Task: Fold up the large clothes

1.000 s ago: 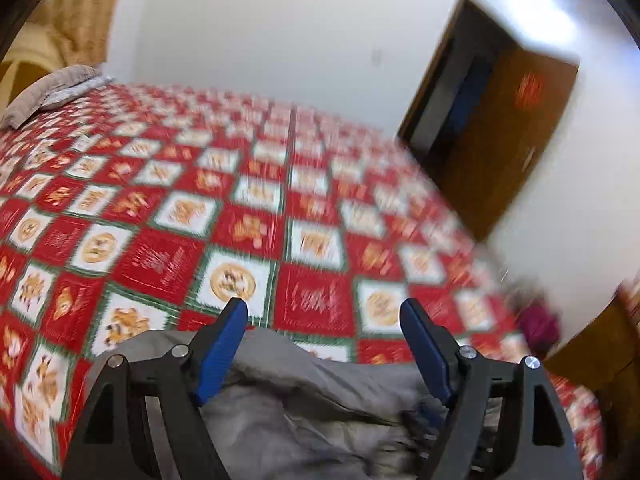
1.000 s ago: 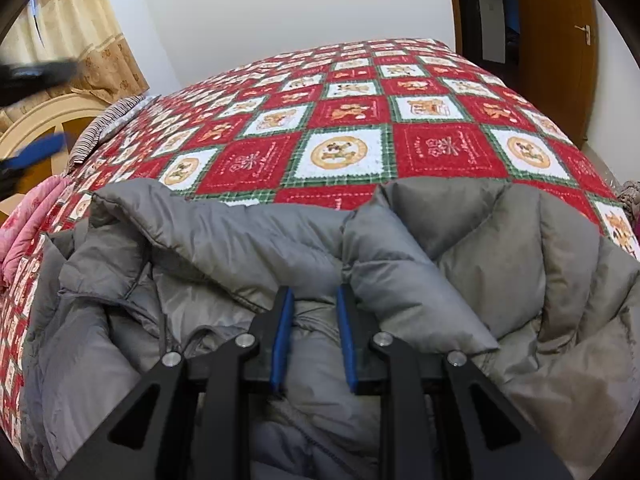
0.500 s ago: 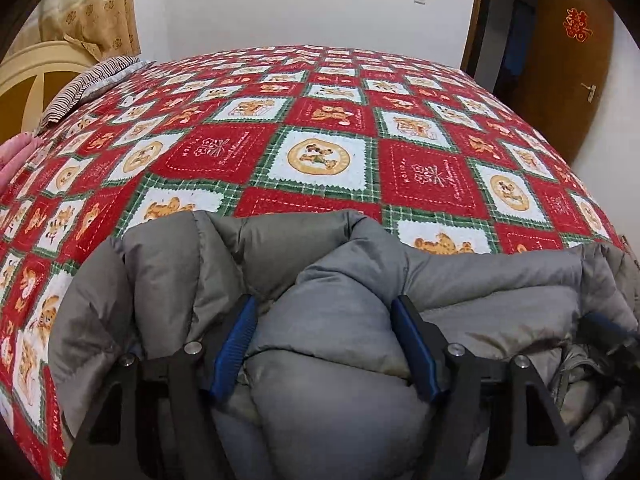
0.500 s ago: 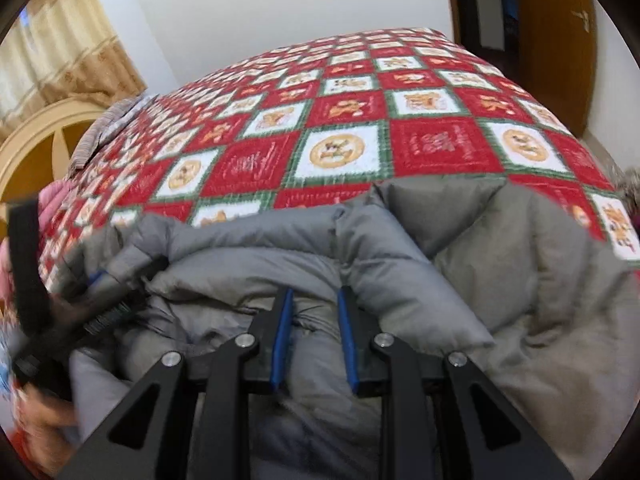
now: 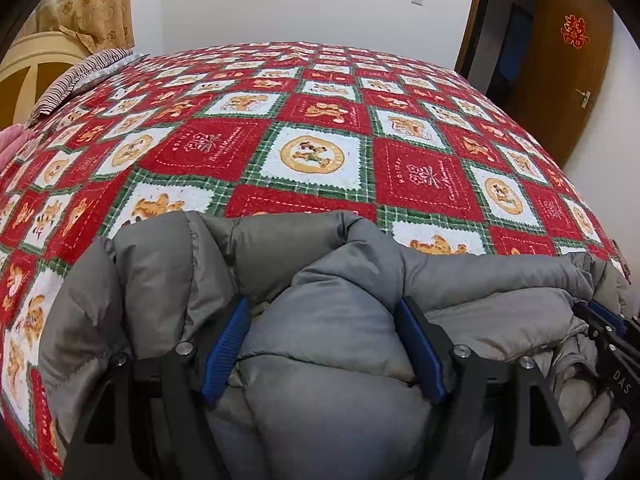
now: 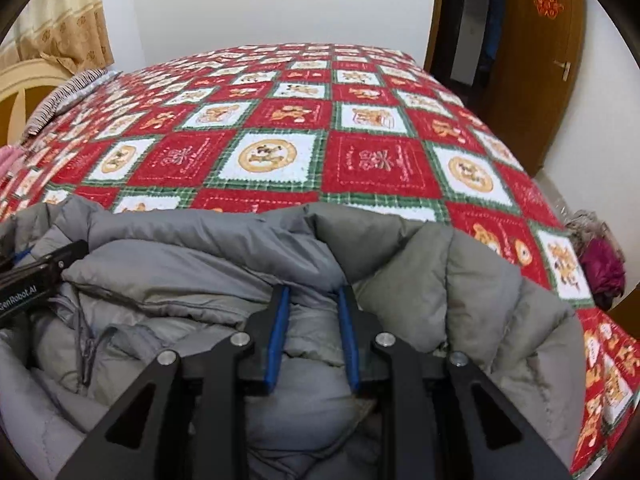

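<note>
A grey puffer jacket (image 5: pixel 328 344) lies bunched at the near edge of the bed, also in the right wrist view (image 6: pixel 480 280). My left gripper (image 5: pixel 324 308) is open, its blue fingers either side of a thick padded fold of the jacket. My right gripper (image 6: pixel 314 294) is shut on a fold of the jacket, with grey fabric pinched between its blue pads. The right gripper shows at the right edge of the left wrist view (image 5: pixel 608 324). The left gripper shows at the left edge of the right wrist view (image 6: pixel 36 276).
The bed carries a red, white and green patchwork quilt (image 5: pixel 320 152). A striped pillow (image 5: pixel 76 80) and a curved headboard (image 5: pixel 28 64) are at far left. A brown door (image 5: pixel 568 64) stands at right. A dark red bundle (image 6: pixel 604 272) lies on the floor.
My left gripper swung down from above the bed onto the jacket and now straddles a padded fold. My right gripper stayed shut on its fold.
</note>
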The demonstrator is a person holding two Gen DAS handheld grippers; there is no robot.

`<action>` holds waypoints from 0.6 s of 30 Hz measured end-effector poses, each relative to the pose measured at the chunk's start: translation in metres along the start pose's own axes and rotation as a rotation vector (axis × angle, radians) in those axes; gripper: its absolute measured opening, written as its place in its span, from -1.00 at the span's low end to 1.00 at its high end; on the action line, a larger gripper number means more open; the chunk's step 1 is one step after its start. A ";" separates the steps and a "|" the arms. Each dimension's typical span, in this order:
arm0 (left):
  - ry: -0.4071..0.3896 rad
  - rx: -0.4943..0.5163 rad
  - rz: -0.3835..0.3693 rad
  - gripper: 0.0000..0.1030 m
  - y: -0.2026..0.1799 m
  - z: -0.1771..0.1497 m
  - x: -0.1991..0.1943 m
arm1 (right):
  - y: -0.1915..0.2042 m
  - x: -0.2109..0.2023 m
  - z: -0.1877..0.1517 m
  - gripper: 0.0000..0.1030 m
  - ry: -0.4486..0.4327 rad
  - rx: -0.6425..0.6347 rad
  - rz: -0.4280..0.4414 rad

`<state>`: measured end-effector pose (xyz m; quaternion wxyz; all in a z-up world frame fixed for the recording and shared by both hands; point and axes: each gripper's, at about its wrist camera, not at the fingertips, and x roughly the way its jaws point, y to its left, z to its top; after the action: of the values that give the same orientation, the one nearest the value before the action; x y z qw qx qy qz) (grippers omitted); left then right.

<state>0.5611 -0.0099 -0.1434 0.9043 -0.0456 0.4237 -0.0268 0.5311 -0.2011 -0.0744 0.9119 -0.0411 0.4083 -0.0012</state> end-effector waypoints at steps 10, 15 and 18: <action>0.005 -0.009 -0.045 0.59 -0.001 0.001 -0.003 | -0.009 -0.048 -0.013 0.18 -0.059 0.031 0.019; 0.055 0.019 -0.148 0.59 0.004 0.010 -0.033 | -0.029 -0.074 -0.013 0.14 -0.074 0.138 0.070; -0.050 -0.009 -0.284 0.59 0.031 0.008 -0.100 | -0.048 -0.142 -0.023 0.14 -0.207 0.212 0.167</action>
<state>0.5036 0.0303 -0.0652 0.9015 -0.1096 0.3903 -0.1513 0.4213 -0.2459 0.0199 0.9452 0.0897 0.3120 0.0357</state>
